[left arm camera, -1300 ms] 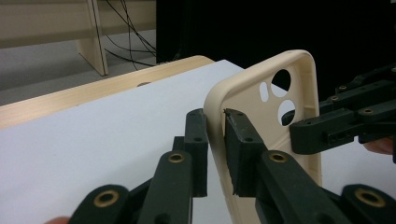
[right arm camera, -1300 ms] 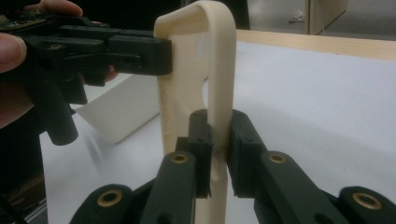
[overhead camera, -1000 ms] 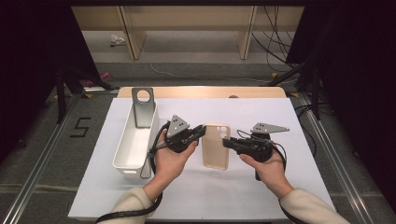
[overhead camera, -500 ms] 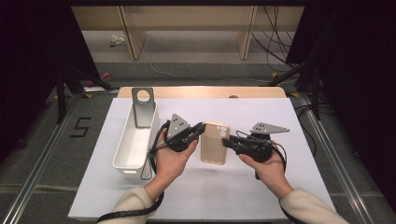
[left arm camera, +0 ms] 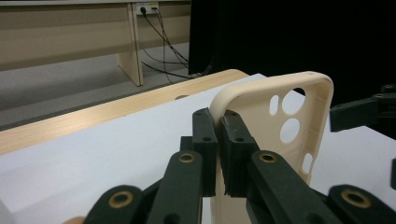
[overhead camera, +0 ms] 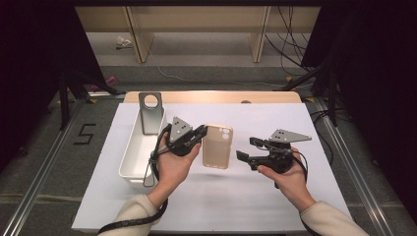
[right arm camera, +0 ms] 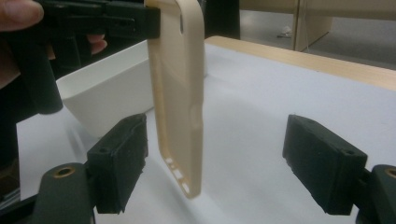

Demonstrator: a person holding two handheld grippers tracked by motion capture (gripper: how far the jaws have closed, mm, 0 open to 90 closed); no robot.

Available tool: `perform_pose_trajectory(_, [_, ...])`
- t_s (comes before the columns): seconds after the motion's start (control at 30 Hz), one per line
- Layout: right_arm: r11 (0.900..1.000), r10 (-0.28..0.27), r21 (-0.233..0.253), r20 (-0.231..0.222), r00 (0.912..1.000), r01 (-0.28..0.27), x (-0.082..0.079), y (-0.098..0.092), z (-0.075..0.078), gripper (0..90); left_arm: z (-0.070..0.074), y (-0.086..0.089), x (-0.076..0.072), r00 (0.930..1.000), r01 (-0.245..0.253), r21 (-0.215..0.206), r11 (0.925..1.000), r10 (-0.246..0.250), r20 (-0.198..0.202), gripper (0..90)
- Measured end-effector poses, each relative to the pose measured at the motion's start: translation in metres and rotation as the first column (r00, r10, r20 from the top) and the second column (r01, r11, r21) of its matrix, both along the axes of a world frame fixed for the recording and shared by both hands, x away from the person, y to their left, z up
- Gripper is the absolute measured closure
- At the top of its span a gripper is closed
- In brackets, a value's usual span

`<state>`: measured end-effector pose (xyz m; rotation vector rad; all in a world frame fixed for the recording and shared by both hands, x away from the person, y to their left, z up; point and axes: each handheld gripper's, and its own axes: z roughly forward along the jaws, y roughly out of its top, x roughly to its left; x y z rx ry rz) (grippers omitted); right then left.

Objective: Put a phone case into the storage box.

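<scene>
Left gripper (left arm camera: 217, 140) clamps the case (overhead camera: 218, 146) by one thin rim (it may slip); right gripper (overhead camera: 244, 149) stands agape.

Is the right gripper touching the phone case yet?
Apart. The right gripper view shows the right gripper with jaws wide open and white table visible between each jaw and the phone case.

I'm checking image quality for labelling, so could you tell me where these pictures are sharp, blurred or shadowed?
High view: evenly lit, dark surround, the phone case casting a soft shadow on the table. Left gripper view: case and left gripper sharp, background soft. Right gripper view: right gripper blurred up close, case fairly sharp.
</scene>
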<state>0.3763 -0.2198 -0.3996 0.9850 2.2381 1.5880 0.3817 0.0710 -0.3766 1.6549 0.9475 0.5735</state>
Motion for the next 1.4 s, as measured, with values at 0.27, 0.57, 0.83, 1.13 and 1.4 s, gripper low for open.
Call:
perform_pose_trajectory(0.27, [0.999, -0.007, -0.042, 0.026, 0.9996, 0.009, -0.003, -0.011, 0.0, 23.1, 0.005, 0.013, 0.002, 0.9994, -0.033, 0.003, 0.9994, 0.034, -0.002, 85.7])
perform_pose_trajectory(0.57, [0.999, -0.018, -0.047, 0.034, 0.9993, 0.02, -0.006, -0.023, 0.001, 23.0, 0.009, 0.022, 0.003, 0.9988, -0.049, 0.009, 0.9988, 0.049, 0.01, 85.7])
perform_pose_trajectory(0.83, [0.998, -0.036, -0.046, 0.033, 0.9988, 0.038, -0.009, -0.032, 0.001, 22.9, 0.011, 0.026, 0.004, 0.9985, -0.054, 0.01, 0.9985, 0.054, 0.009, 85.7])
perform_pose_trajectory(1.13, [0.998, -0.039, -0.048, 0.035, 0.9986, 0.04, -0.009, -0.039, 0.0, 23.0, 0.011, 0.026, 0.005, 0.9987, -0.05, 0.012, 0.9987, 0.05, 0.006, 85.7])
perform_pose_trajectory(1.4, [0.997, -0.036, -0.063, 0.044, 0.9984, 0.039, -0.006, -0.041, -0.001, 23.0, 0.011, 0.027, 0.006, 0.9988, -0.049, 0.019, 0.9986, 0.049, 0.006, 85.7])
